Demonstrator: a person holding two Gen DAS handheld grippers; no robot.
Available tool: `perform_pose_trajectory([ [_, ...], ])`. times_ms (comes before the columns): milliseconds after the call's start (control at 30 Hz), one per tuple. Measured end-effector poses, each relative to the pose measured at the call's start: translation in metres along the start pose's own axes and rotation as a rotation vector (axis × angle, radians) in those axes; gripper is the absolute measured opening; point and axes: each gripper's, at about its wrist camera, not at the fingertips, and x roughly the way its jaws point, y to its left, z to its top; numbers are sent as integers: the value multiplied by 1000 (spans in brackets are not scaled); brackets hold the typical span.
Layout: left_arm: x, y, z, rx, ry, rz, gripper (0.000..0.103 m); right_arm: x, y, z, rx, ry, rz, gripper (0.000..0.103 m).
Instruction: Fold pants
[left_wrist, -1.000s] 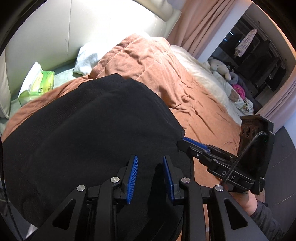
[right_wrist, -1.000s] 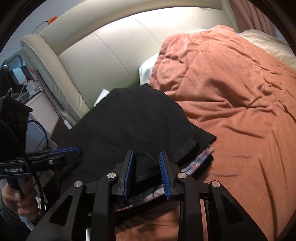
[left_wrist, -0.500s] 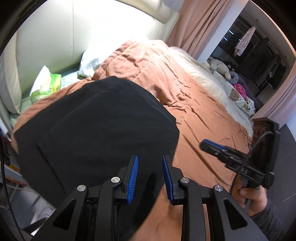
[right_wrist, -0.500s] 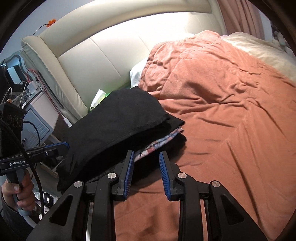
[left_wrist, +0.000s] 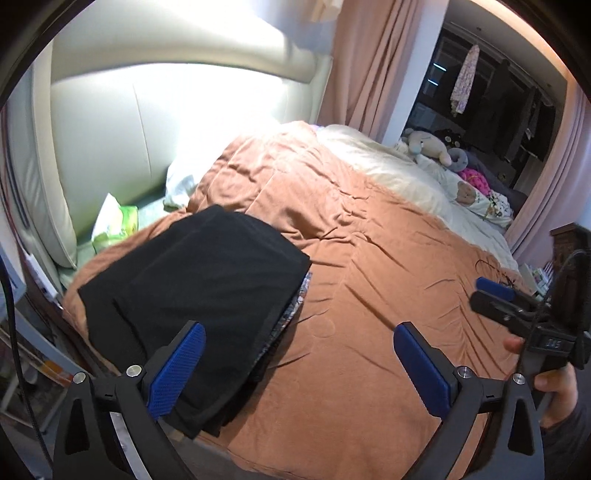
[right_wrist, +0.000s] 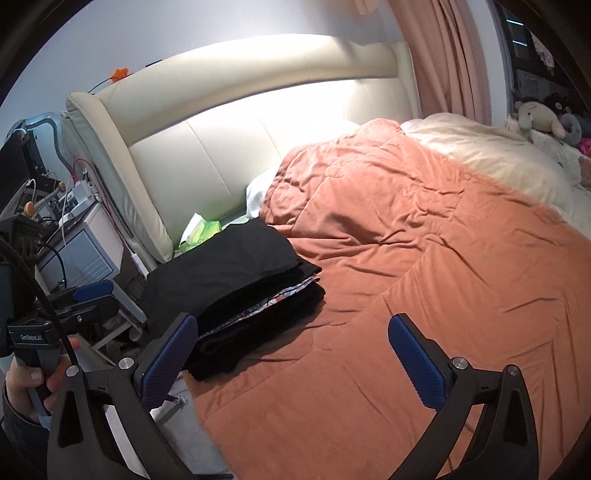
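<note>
Bedroom, orange blanket (left_wrist: 369, 295) on bed, folded black pants (left_wrist: 207, 280) on a clothes pile at the bed's near left corner.

Left claw (left_wrist: 299, 365) spread wide, holding nothing, above pile edge and blanket. Right claw (right_wrist: 295, 358) also spread wide, holding nothing, beside the pile. Patterned garment (right_wrist: 266, 310) peeks out under the pants. Green tissue pack (right_wrist: 203, 230) near cream headboard (right_wrist: 229, 155); stuffed toys (left_wrist: 432, 147) at far side.

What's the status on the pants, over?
Left gripper open, empty. Right gripper open, empty. Black pants folded, lying atop a clothes stack at the bed corner. Nothing in the way.
</note>
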Motion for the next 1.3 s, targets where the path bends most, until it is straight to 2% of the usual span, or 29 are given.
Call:
perform_pose_trajectory([
  [733, -86, -101, -44, 122, -126, -63, 103, -183, 8, -75, -22, -143, -127, 103],
  [900, -102, -121, -59, 143, -132, -102, 103, -211, 13, -97, -22, -158, -165, 103],
  [1300, -142, -161, -104, 218, -188, -103, 103, -270, 20, -163, -2, -197, -240, 103],
])
